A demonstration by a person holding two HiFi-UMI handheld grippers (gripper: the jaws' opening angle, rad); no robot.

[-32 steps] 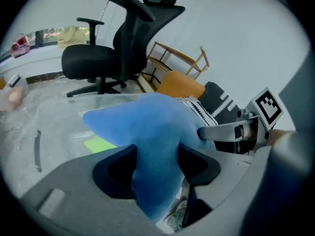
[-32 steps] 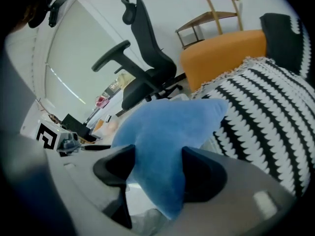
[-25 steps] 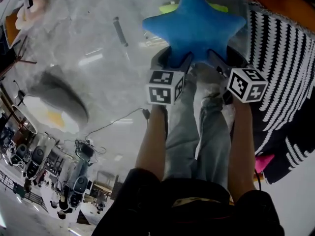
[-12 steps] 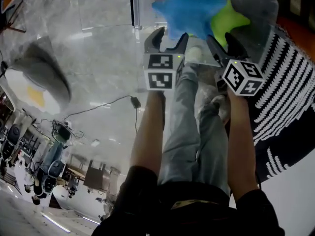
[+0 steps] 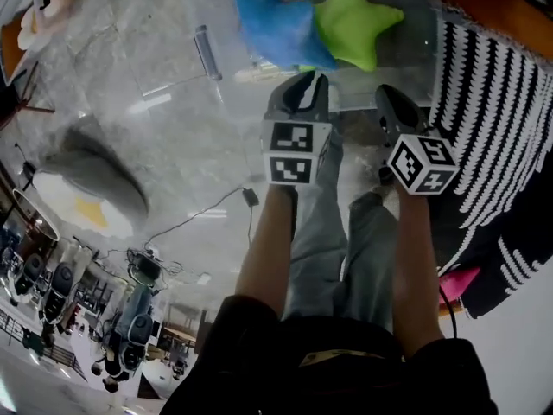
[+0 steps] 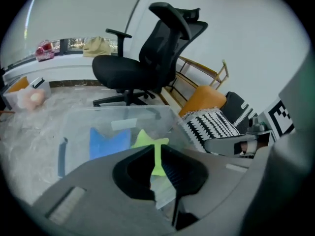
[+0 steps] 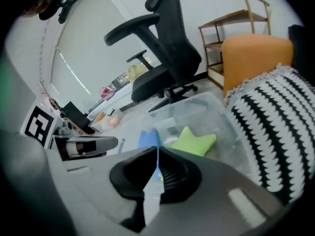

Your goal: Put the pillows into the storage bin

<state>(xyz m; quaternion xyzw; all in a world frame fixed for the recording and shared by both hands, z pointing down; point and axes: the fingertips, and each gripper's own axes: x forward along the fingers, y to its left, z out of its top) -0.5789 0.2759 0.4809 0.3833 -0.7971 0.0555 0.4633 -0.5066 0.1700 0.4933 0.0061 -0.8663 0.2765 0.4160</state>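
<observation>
We see both star pillows in the bin: the blue one on the left, the green one touching it on the right. Our left gripper and right gripper hang just outside the bin's near wall. Their jaws have just been closing with nothing between them. The right pair is pressed together and the left is down to a hairline slit, so both are empty.

We judge the drop done and the next step to be fetching another pillow. The striped cushion lies just beside our right arm (the nearest candidate, if it counts). To do this well, we should spread both pairs of jaws wide before reaching and pinch the cushion at two separate edges so it does not sag or twist. We should then lift it over the rim rather than dragging it across. It is best released above the bare part of the bin, not on top of the stars, so nothing spills out.
</observation>
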